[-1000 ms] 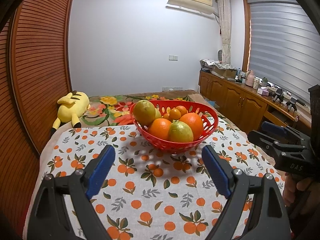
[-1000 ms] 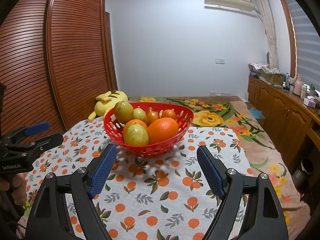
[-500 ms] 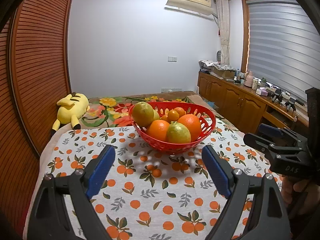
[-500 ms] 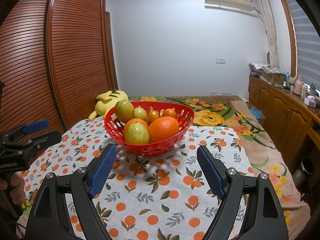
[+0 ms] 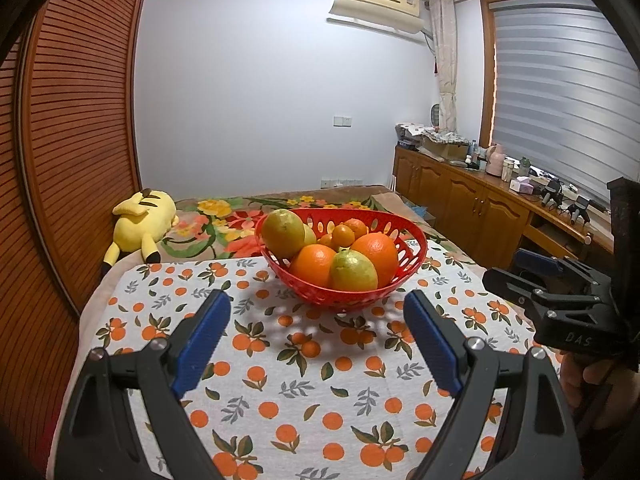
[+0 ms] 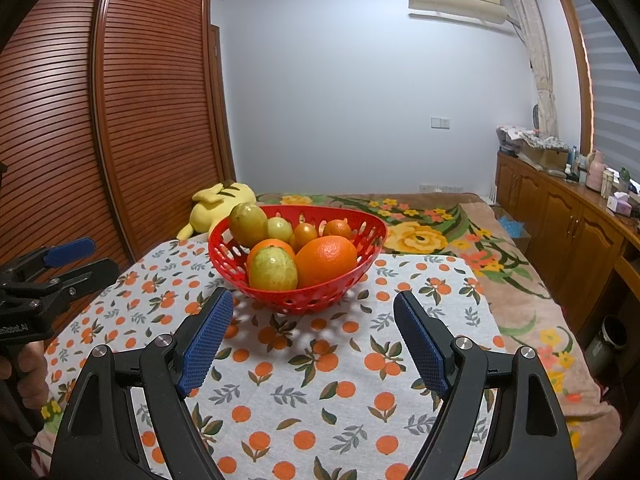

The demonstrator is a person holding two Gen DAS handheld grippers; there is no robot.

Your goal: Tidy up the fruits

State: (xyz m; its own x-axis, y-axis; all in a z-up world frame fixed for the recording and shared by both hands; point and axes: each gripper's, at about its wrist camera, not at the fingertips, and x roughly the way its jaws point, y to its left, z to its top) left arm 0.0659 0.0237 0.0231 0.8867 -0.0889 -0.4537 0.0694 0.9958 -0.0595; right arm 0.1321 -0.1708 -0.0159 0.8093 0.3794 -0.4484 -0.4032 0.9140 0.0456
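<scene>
The only writing to be read is on the tools themselves: white letters "DAS" on the black body of the right gripper (image 5: pixel 560 280), seen at 3 o'clock in the left wrist view, and a cut-off "Robot.AI" on the body of the left gripper (image 6: pixel 60 264), at 9 o'clock in the right wrist view.

The red perforated plastic fruit basket (image 5: pixel 412 268) (image 6: pixel 224 256) stands on the white cloth printed with oranges and leaves (image 5: pixel 288 380) (image 6: pixel 320 380), at 12 o'clock just beyond both pairs of fingers. It holds two large oranges (image 5: pixel 376 252) (image 6: pixel 326 258), yellow-green guava-like fruits (image 5: pixel 354 271) (image 6: pixel 273 270) and a few small tangerines (image 5: pixel 343 236) (image 6: pixel 337 229). No fruit lies on the cloth.

The left gripper (image 5: pixel 316 332) stands wide open with nothing between its blue-padded fingers (image 5: pixel 202 338); the right gripper (image 6: pixel 312 328) likewise gapes empty over the cloth.

A yellow plush toy (image 5: pixel 140 220) (image 6: pixel 220 204) lies on the floral blanket (image 6: pixel 440 236) at 10 o'clock of the basket.

Against the frames a second ago, the basket sits slightly higher and farther left in the left wrist view; both grippers' openings are unchanged.
</scene>
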